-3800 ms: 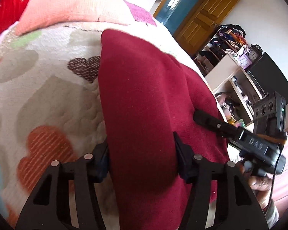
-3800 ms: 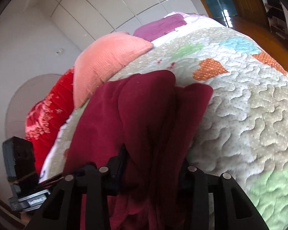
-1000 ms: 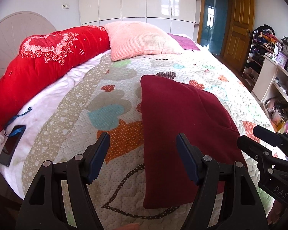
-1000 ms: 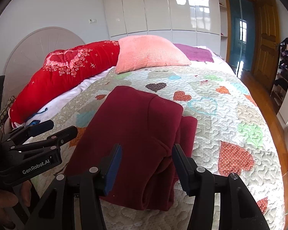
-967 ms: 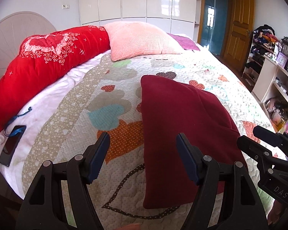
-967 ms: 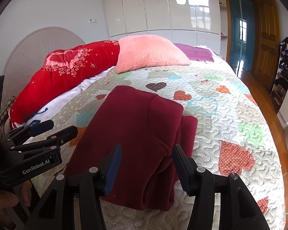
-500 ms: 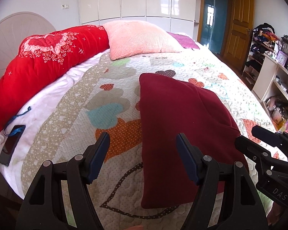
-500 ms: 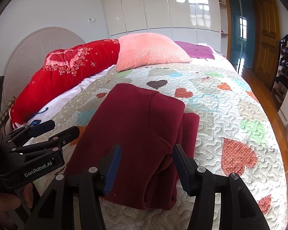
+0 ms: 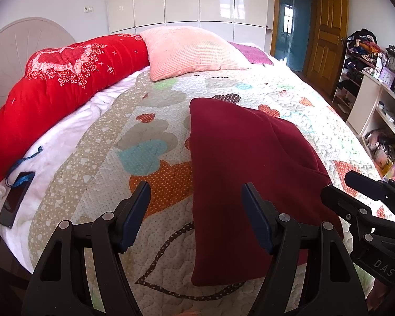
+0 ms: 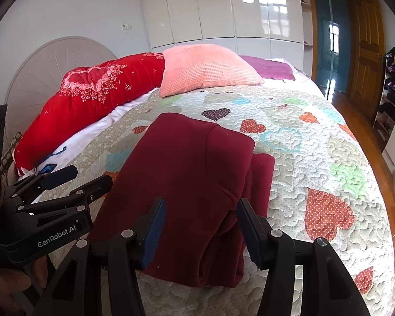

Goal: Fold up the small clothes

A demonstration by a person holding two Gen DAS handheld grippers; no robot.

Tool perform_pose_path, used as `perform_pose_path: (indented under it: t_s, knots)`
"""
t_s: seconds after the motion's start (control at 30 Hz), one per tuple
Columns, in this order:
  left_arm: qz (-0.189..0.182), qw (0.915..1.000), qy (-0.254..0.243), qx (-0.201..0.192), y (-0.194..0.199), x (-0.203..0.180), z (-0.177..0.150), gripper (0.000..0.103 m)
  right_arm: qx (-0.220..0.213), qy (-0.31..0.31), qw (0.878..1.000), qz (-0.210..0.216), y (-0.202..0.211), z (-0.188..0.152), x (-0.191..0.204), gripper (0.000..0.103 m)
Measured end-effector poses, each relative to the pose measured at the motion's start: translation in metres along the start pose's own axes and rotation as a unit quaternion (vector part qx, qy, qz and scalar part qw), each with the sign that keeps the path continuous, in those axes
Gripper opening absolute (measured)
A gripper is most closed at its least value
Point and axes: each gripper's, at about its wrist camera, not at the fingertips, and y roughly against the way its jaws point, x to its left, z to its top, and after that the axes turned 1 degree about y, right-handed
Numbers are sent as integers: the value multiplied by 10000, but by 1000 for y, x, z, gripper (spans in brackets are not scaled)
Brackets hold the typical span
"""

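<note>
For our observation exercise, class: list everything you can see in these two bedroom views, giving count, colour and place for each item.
folded garment: one, dark red, lying on the quilt in front of both grippers
quilt: one, pale with coloured hearts, covering the bed
bolster: one, bright red with flowers, along the headboard side
pillow: one, pink, at the far end
purple cloth: one, behind the pillow
phone: one, dark, blue strap, on the white sheet edge
wardrobe: white, back wall
door: one, wooden, far right
left gripper: black, open, empty
right gripper: black, open, empty
</note>
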Motion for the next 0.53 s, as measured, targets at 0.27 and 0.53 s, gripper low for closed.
perform_pose_path:
  t_s: [0.27, 0.53]
  knots:
    - [-79, 10000, -7, 15, -3, -3, 0, 71, 55, 9, 10000, 15, -3, -1, -2, 54]
    - [-207, 9997, 110, -32, -6, 8, 3, 71, 93, 33, 9999, 21, -7, -1, -4, 54]
